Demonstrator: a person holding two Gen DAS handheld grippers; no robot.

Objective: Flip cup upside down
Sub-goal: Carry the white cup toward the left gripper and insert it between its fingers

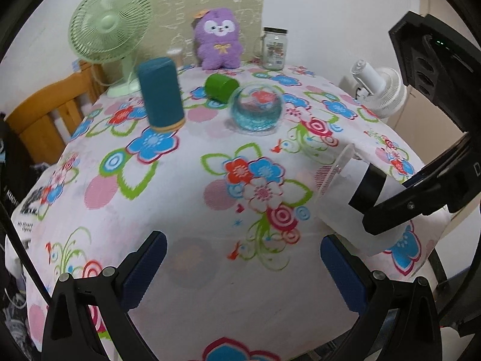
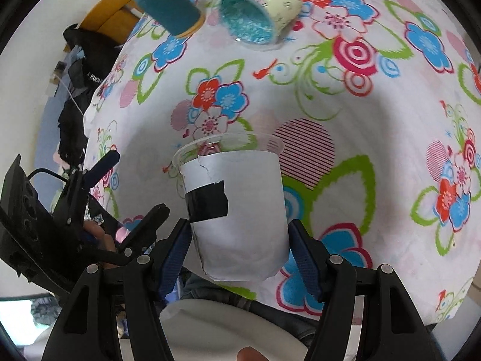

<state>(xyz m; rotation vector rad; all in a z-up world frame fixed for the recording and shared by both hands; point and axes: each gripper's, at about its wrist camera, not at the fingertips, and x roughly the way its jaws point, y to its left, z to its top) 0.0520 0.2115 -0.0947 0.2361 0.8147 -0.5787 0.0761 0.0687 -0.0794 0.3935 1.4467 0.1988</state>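
- I see the floral tablecloth (image 1: 186, 216) mostly bare at frame centre, its edge dropping off lower left.
- My right gripper (image 2: 239, 248) clamps the paper-wrapped cup (image 2: 237, 207), lifted and tilted, lower centre.
- My left gripper (image 1: 243, 266) gapes, holding nothing.

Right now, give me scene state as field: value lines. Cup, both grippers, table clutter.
cup: clear plastic cup with white paper wrap and black tape, tilted on its side, mouth pointing away from the right gripper
right gripper: shut on the cup, held above the floral tablecloth
left gripper: open, holding nothing
clutter: teal cylinder, green cup, glass bowl, plush toy, jar, green fan
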